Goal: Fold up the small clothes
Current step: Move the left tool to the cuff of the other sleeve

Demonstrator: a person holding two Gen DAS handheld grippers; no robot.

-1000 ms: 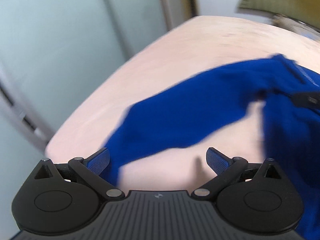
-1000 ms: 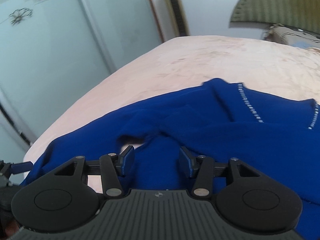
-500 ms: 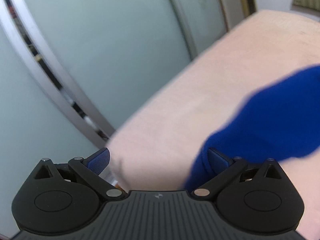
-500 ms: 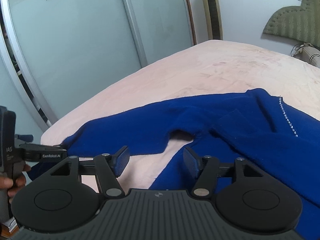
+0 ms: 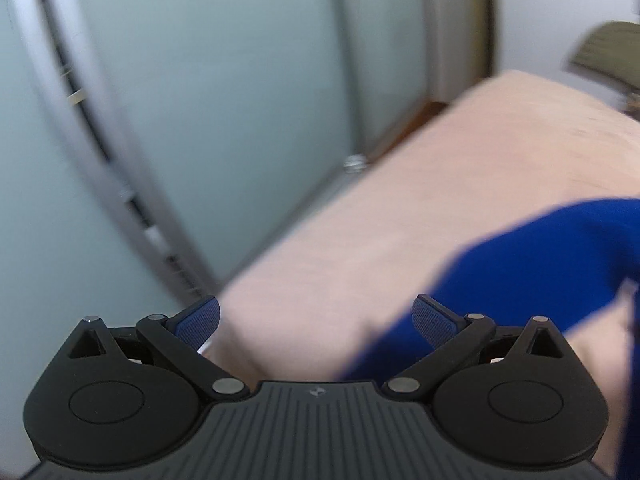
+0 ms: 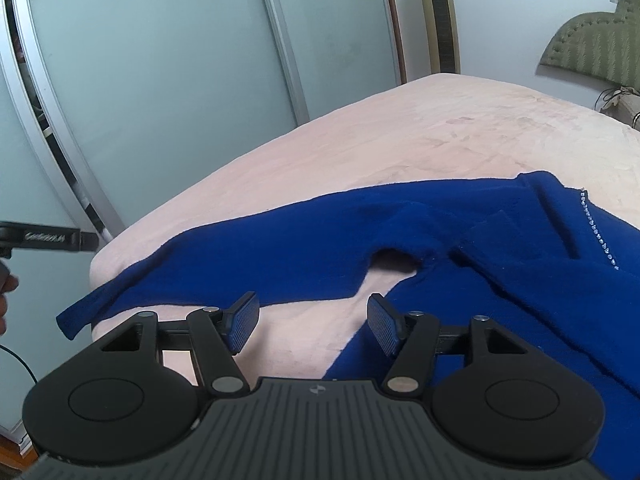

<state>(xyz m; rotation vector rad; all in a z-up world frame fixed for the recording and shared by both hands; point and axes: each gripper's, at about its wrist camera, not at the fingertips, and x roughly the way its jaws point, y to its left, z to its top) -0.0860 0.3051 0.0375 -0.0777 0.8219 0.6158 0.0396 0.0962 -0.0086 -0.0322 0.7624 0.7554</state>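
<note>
Garment: a blue top (image 6: pixel 460 240) is lying spread on the bed (image 6: pixel 400 148), its body toward the right side of the right wrist view.
Sleeve: one long sleeve (image 6: pixel 248 256) is stretching out leftward across the cover, its cuff (image 6: pixel 76 318) hanging just over the bed's near corner.
Trim: a line of small shiny studs (image 6: pixel 598 234) is running down the cloth near the neckline.
Right gripper (image 6: pixel 314 322): it is hovering above the bare cover between sleeve and body, jaws standing apart with nothing between them; the right pad is lying over the hem's edge in the view, but contact cannot be told.
Left gripper (image 5: pixel 316 320): its jaws are standing wide apart and holding nothing; the view is blurred, with the sleeve's blue cloth (image 5: pixel 520 264) lying past the right finger.
Left gripper from the right view: its black finger (image 6: pixel 48 237) is sitting off the bed's corner, apart from the cuff, a hand (image 6: pixel 5 288) showing at the frame edge.
Background: sliding glass doors (image 6: pixel 160 80) are standing beside the bed, a green headboard (image 6: pixel 592 44) at the far end.
</note>
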